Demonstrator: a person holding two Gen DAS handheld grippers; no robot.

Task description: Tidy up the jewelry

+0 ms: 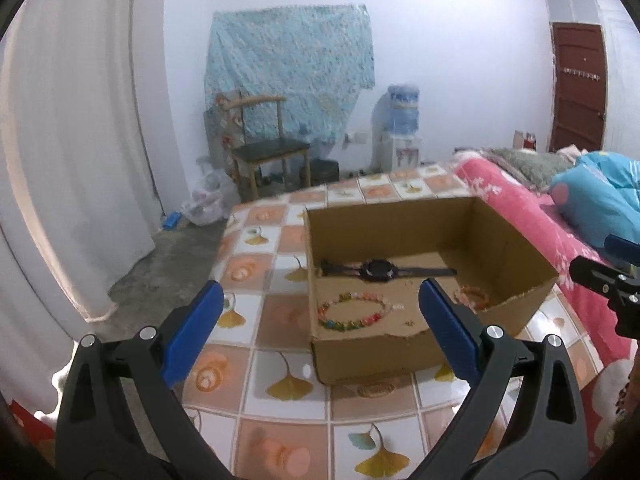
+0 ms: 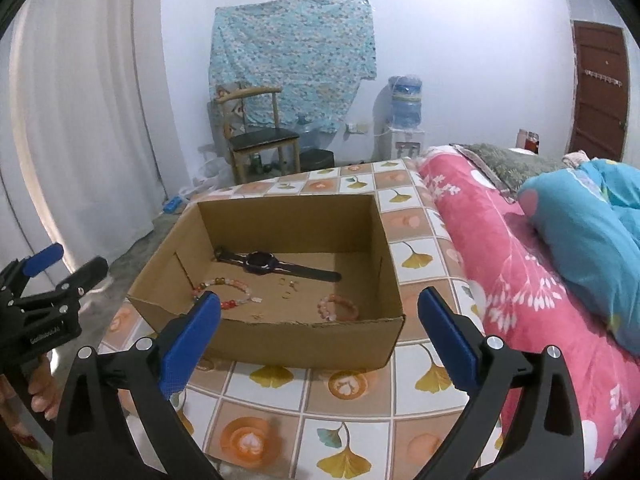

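An open cardboard box (image 1: 516, 258) (image 2: 280, 340) stands on the tiled table. Inside lie a black watch (image 1: 376, 270) (image 2: 262, 263), a multicoloured bead bracelet (image 1: 352, 312) (image 2: 234, 294), a small pink bead bracelet (image 1: 474, 298) (image 2: 338, 307) and small earrings (image 2: 289, 288). My left gripper (image 1: 320, 300) is open and empty, above the table in front of the box. My right gripper (image 2: 320, 308) is open and empty, in front of the box's near wall. Each gripper shows at the edge of the other's view, the right (image 1: 608, 284) and the left (image 2: 44, 284).
The table (image 1: 280, 384) (image 2: 344, 392) has a ginkgo-leaf tile cloth. A bed with a pink cover (image 2: 520, 272) and a blue quilt (image 2: 592, 224) adjoins its right side. A wooden chair (image 2: 260, 136), a water dispenser (image 2: 406, 120) and a white curtain (image 2: 80, 120) stand beyond.
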